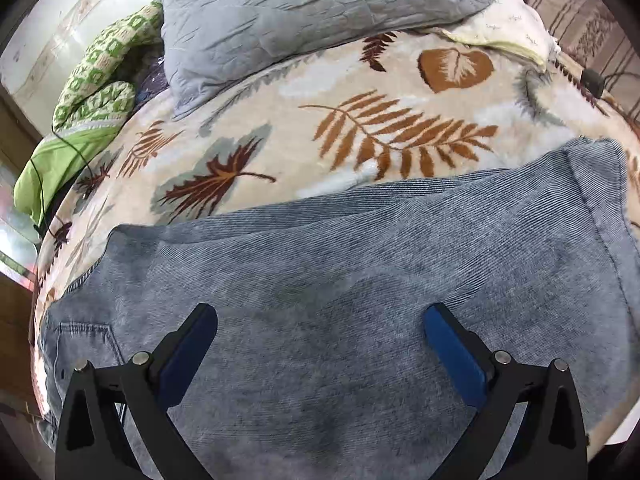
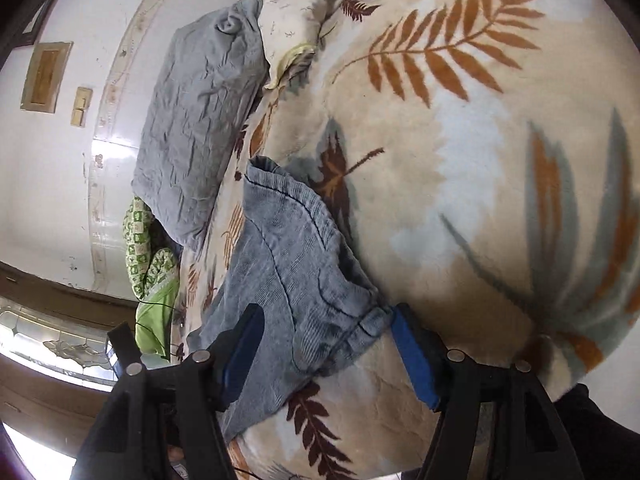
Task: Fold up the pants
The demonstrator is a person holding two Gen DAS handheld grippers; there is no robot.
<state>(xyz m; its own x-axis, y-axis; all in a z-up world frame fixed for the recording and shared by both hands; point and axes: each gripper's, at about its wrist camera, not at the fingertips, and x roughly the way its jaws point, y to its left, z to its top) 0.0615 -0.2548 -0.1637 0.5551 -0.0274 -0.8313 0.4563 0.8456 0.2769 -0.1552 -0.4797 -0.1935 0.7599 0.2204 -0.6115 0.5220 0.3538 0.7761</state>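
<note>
The grey-blue corduroy pants (image 1: 320,280) lie spread flat on a leaf-patterned blanket (image 1: 360,92). A back pocket (image 1: 86,344) shows at the lower left. My left gripper (image 1: 320,332) is open, its blue-padded fingers (image 1: 452,356) hovering just over the middle of the fabric. In the right wrist view the pants (image 2: 288,264) lie in front of my right gripper (image 2: 326,336), which is open. Its right finger (image 2: 412,356) sits beside the near corner of the pants.
A grey quilted pillow (image 1: 304,16) and a cream pillow (image 1: 508,28) lie at the far side of the bed. Green patterned cloth (image 1: 92,92) with a thin black cable sits at the left edge. A white wall (image 2: 60,184) runs beside the bed.
</note>
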